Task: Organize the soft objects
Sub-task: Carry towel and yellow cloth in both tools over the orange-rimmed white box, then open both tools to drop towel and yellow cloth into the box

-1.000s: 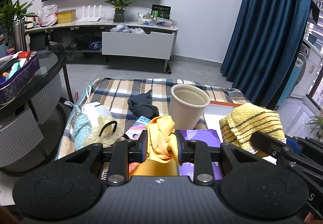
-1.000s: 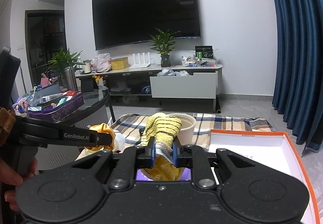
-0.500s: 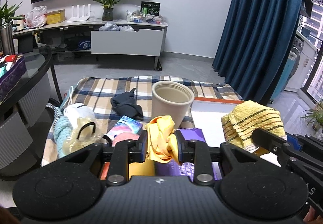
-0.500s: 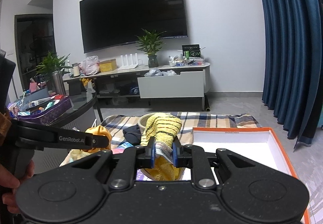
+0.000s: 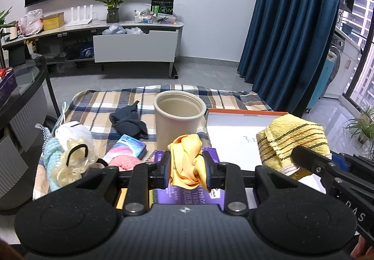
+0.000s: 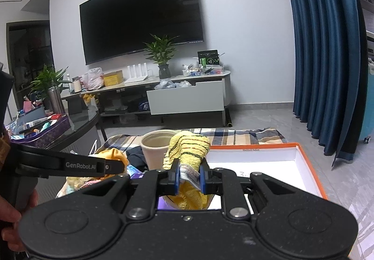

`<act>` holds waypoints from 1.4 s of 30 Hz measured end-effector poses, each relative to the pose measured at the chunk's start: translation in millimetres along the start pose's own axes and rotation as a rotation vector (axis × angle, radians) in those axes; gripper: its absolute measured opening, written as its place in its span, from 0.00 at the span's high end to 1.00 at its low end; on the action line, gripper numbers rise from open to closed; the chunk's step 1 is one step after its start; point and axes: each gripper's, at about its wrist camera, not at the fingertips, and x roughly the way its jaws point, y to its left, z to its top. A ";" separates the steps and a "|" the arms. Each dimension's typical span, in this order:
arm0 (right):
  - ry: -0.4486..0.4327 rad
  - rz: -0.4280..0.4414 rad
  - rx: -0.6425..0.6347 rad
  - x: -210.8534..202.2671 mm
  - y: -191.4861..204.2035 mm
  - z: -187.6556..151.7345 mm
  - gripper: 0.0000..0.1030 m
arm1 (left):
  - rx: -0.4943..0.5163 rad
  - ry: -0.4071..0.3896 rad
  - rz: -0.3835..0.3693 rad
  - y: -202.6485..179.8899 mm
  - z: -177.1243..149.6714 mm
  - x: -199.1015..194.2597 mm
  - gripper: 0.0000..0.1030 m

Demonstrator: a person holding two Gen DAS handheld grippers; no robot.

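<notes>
My left gripper is shut on a crumpled orange-yellow cloth, held above a purple tissue pack. My right gripper is shut on a yellow striped towel; the towel also shows at the right of the left wrist view, above the white box with an orange rim. A beige cup stands open on the plaid blanket just beyond both grippers. The left gripper shows at the left of the right wrist view.
On the blanket lie a dark sock, a white and light-blue knit bundle, a clear bag with a black loop, a colourful packet and a pink fluffy item. A glass table stands left, blue curtains right.
Both grippers have moved right and slightly forward with their cloths. The cup and the orange-rimmed box now sit closer and more central. Both grips are unchanged.
</notes>
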 end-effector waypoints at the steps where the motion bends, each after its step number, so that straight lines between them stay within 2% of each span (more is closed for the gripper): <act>1: 0.000 -0.002 0.001 0.5 -1.2 0.3 0.80 | 0.001 0.001 0.000 -1.2 0.3 1.3 0.72; 31: 0.007 -0.112 0.066 8.3 -62.9 -2.4 0.80 | 0.049 0.061 -0.079 -55.2 9.3 50.1 0.72; 42: 0.014 -0.150 0.073 17.2 -87.8 -1.4 0.80 | 0.079 0.084 -0.084 -75.6 10.3 70.0 0.72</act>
